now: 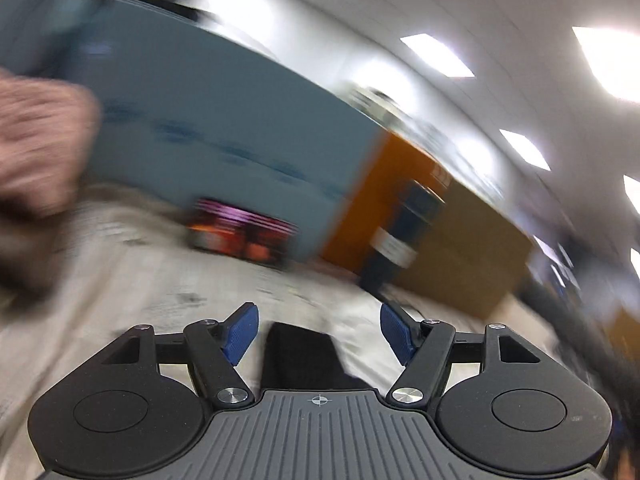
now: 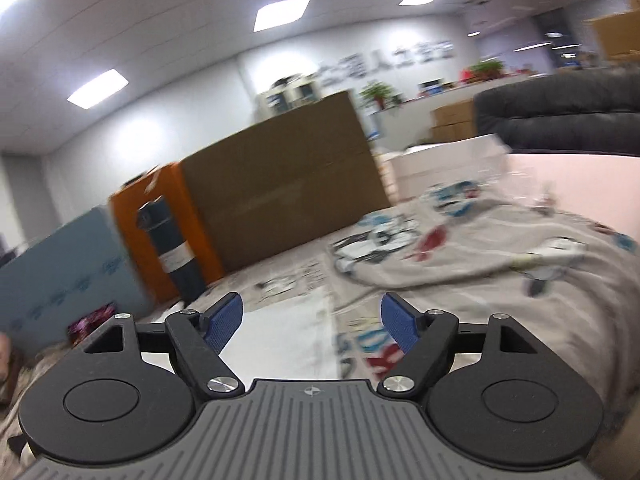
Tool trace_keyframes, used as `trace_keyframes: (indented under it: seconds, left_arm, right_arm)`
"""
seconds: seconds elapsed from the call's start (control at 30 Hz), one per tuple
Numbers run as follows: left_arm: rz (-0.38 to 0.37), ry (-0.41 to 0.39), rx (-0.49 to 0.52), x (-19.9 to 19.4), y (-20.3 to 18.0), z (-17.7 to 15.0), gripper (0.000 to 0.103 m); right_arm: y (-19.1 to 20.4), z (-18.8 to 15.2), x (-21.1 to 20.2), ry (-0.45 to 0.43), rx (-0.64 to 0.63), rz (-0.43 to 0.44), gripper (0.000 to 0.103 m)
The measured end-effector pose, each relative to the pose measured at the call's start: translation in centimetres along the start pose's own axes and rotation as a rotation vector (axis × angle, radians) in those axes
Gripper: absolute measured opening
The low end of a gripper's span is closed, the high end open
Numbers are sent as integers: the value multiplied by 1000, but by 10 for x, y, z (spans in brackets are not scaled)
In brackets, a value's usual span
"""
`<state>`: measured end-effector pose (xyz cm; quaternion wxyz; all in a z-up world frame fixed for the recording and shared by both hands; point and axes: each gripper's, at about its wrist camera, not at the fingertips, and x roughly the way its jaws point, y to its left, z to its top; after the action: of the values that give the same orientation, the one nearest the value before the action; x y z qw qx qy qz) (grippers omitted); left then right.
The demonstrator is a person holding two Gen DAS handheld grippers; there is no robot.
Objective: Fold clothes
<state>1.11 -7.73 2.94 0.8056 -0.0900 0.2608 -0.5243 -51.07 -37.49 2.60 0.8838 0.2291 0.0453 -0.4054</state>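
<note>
Right tool [image 2: 312, 322] gapes apart just above the printed cloth [image 2: 460, 264], seemingly untouched.

The bench [image 2: 280, 336] is spread with a pale printed cloth [image 2: 480, 264], rumpled on the right side. On it stand a brown cardboard box [image 2: 280, 184], an orange box [image 2: 136, 216] touching it, and a dark cylinder [image 2: 168, 240] before the orange box.

Low wrist views, shared cardboard box [image 1: 460, 240] [image 2: 280, 184].
</note>
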Motion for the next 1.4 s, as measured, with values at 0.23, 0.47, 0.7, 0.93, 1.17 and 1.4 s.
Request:
trace_keyframes:
  seconds: [0.23, 0.47, 0.7, 0.93, 1.17, 1.4]
  left_arm:
    - [-146, 266, 281, 66, -37, -19, 69]
    - [-265, 458, 506, 112, -63, -41, 25]
    - [-333, 261, 483, 60, -60, -29, 3]
    - [-622, 42, 344, -23, -51, -20, 3]
    - [-884, 65, 342, -87, -43, -64, 4]
    - [-865, 296, 421, -97, -35, -110, 6]
  right_arm:
    - [61, -14, 69, 221, -132, 312, 78]
    - [143, -50, 123, 474, -132, 532, 78]
    - [167, -76, 137, 491, -165, 481, 11]
    - [164, -46, 43, 268, -136, 693, 11]
    - [156, -72, -48, 223, -224, 807, 11]
    - [145, -124, -70, 392, -271, 757, 11]
